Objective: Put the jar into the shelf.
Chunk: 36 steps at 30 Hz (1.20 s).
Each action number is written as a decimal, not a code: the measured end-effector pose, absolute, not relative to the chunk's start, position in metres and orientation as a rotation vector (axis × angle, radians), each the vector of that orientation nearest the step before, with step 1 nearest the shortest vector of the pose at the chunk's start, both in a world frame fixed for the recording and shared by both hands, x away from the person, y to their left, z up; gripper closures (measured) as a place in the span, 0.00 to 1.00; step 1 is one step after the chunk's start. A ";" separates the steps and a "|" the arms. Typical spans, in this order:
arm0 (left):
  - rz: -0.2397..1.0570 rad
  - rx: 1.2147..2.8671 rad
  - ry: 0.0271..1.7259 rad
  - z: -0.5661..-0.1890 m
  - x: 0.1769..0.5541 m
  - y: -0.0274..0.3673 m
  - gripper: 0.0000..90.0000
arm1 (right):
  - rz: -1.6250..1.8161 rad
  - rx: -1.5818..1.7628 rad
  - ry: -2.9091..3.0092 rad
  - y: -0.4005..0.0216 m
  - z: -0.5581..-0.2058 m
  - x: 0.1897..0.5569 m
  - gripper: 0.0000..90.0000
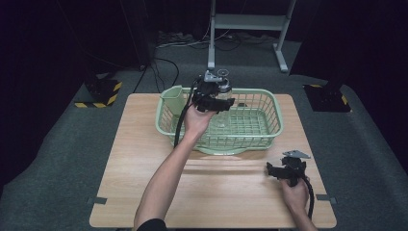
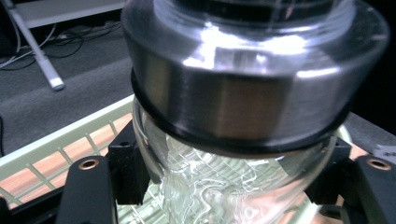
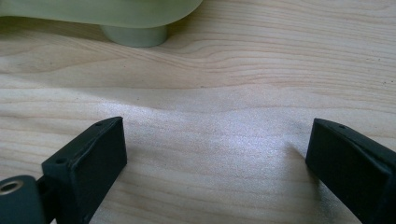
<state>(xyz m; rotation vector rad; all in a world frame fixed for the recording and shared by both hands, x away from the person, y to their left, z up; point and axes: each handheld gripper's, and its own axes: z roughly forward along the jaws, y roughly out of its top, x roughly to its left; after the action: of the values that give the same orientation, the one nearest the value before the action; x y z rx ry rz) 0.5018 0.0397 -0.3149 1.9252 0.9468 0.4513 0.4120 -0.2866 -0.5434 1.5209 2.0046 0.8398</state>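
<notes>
A clear glass jar (image 1: pixel 224 89) with a brushed metal collar (image 2: pixel 224 93) hangs over the back left part of a pale green basket (image 1: pixel 272 107). My left gripper (image 1: pixel 217 103) is shut on the jar's glass body, one black jaw on each side in the left gripper view (image 2: pixel 229 184). Through the glass I see the basket's lattice (image 2: pixel 56 140). My right gripper (image 1: pixel 278 171) rests low over the wooden table near its front right, away from the basket. Its jaws stand wide open with bare wood between them (image 3: pixel 217 163).
The wooden table (image 1: pixel 144 183) carries the basket at its back centre. The basket's foot (image 3: pixel 135 35) is just beyond my right gripper. Grey carpet surrounds the table, with a metal stand (image 1: pixel 250 29) and cables behind it.
</notes>
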 end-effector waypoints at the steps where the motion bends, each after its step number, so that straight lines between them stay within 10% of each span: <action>1: 0.460 1.923 0.960 -0.316 0.504 0.038 0.35 | 0.840 1.521 2.005 -0.287 -0.543 0.412 0.05; 36: 0.458 2.053 1.163 -0.384 0.576 0.013 0.35 | 0.842 1.527 2.004 -0.286 -0.543 0.412 0.05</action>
<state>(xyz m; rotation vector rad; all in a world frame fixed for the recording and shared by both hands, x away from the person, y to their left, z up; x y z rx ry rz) 0.5764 0.0127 -0.3837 2.0532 1.1632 0.4575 0.4118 -0.2862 -0.5433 1.5273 2.0037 0.8415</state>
